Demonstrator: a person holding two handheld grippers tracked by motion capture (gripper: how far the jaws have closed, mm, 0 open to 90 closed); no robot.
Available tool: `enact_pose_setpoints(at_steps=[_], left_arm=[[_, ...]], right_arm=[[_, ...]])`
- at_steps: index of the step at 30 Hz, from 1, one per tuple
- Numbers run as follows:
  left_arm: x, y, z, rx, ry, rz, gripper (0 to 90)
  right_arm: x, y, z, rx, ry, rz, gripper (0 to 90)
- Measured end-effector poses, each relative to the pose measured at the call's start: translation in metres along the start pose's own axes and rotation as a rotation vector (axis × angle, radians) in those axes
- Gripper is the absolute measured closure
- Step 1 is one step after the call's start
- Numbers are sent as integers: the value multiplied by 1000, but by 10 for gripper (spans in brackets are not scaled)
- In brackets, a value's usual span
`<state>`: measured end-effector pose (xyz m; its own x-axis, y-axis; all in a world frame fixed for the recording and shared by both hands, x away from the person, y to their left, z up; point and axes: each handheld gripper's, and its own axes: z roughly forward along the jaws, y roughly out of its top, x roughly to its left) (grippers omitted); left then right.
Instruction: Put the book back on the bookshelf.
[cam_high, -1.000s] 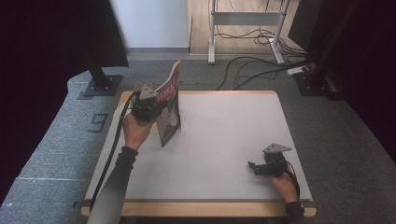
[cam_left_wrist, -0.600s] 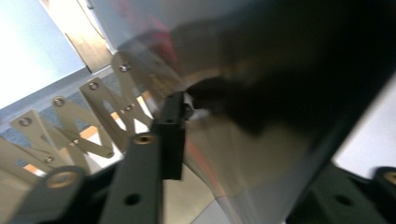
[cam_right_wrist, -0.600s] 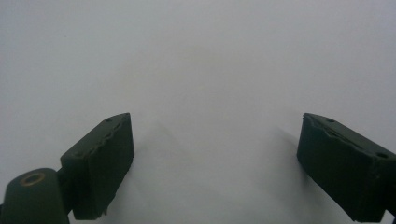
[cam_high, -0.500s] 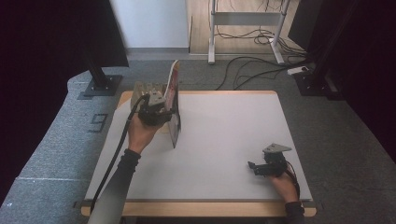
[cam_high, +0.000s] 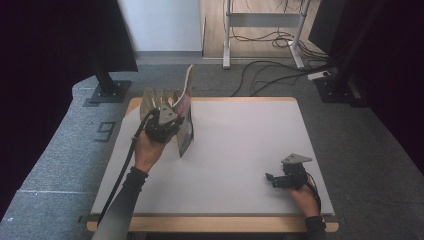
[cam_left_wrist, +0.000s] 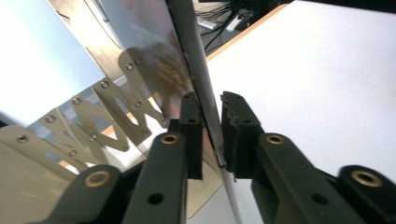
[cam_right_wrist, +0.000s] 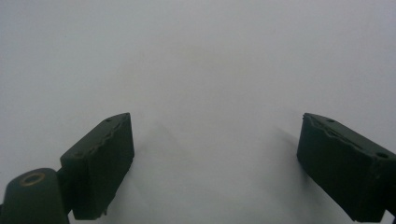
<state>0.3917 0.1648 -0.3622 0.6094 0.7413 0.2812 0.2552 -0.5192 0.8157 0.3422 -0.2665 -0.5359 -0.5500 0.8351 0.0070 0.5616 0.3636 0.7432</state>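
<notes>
- At the far left of the white table (cam_high: 240, 145) we see a folding wooden rack (cam_high: 156, 101) of crossed slats; in the left gripper view its slats (cam_left_wrist: 107, 116) spread like a fan beside the jaws, and a thin book or magazine (cam_high: 185, 117) stands upright against it, just to its right.
- We cannot tell whether the magazine's lower edge sits in a slot of the rack or on the table: the hand and the gripper cover that spot from above.
- The left gripper (cam_high: 161, 125) has just been closing its jaws, and in the left gripper view (cam_left_wrist: 211, 135) they stand narrow with the magazine's edge (cam_left_wrist: 201, 84) between them; the left pad seems to touch the cover, while a thin gap shows at the right pad, so we cannot say the grip is firm.
- The magazine's cover is reddish with print that we cannot read; its top curls and leans to the right.
- At the near right of the table, well apart from the magazine, the right gripper (cam_high: 280, 180) rests low on the surface, the hand behind it partly cut off by the table's edge.
- In its own view the right gripper (cam_right_wrist: 215, 158) stands wide, with bare white table between the pads.
</notes>
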Motion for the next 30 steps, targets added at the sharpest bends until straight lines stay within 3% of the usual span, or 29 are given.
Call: enact_pose_setpoints(at_steps=[3,5,7,10,15,22,30], left_arm=[[-3,0,0,1,42,39,847],[-4,0,0,2,46,45,852],[-4,0,1,-1,3,31,803],[-4,0,2,-7,-27,8,721],[-2,-1,4,-12,-46,-31,567],[6,-7,-1,-40,-143,-114,289],[11,-17,-18,-61,-215,-147,179]], right_arm=[[0,0,0,1,1,-1,104],[0,0,0,0,1,-1,104],[0,0,0,1,1,-2,104],[0,0,0,1,0,-2,104],[0,0,0,0,1,2,104],[0,0,0,1,1,3,104],[0,0,0,2,0,0,104]])
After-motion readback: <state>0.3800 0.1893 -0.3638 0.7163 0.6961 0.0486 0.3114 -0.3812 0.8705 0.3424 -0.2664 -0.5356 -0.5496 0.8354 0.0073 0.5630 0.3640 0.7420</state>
